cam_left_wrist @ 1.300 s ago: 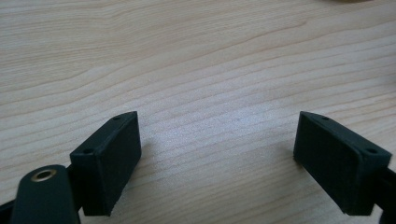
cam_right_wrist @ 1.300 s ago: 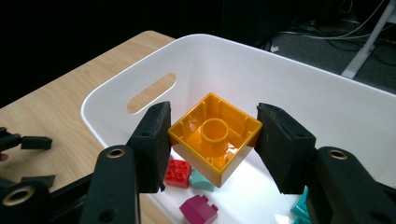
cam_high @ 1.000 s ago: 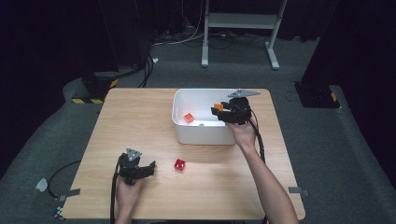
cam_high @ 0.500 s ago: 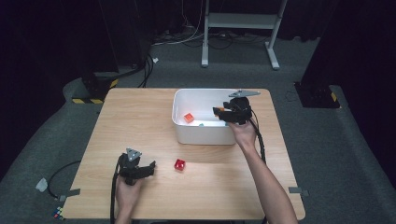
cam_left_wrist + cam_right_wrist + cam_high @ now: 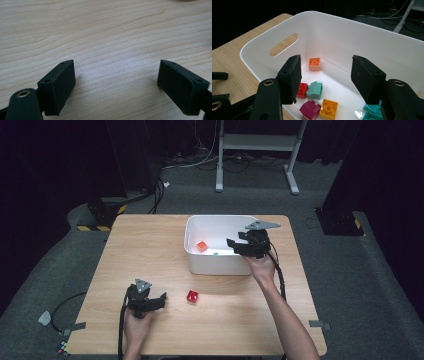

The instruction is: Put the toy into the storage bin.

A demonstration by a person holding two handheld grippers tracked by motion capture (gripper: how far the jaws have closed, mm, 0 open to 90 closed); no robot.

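A white bin stands at the back of the wooden table. My right gripper hovers over its right part, pointing left, open. In the right gripper view its jaws have just been opening and nothing is between them. Below lie an orange brick, a red one, a mint one, a magenta one, a yellow one and teal ones. A red brick lies on the table in front of the bin. My left gripper rests to its left, open over bare wood.
The bin has a handle slot in its left wall. Beyond the table's far edge are a white stand and cables on the grey floor. Bare wood stretches left of the bin.
The right gripper's jaws stand wider apart than before. A small orange spot seen at their tips earlier is gone from there. The left gripper and the red brick have not moved.
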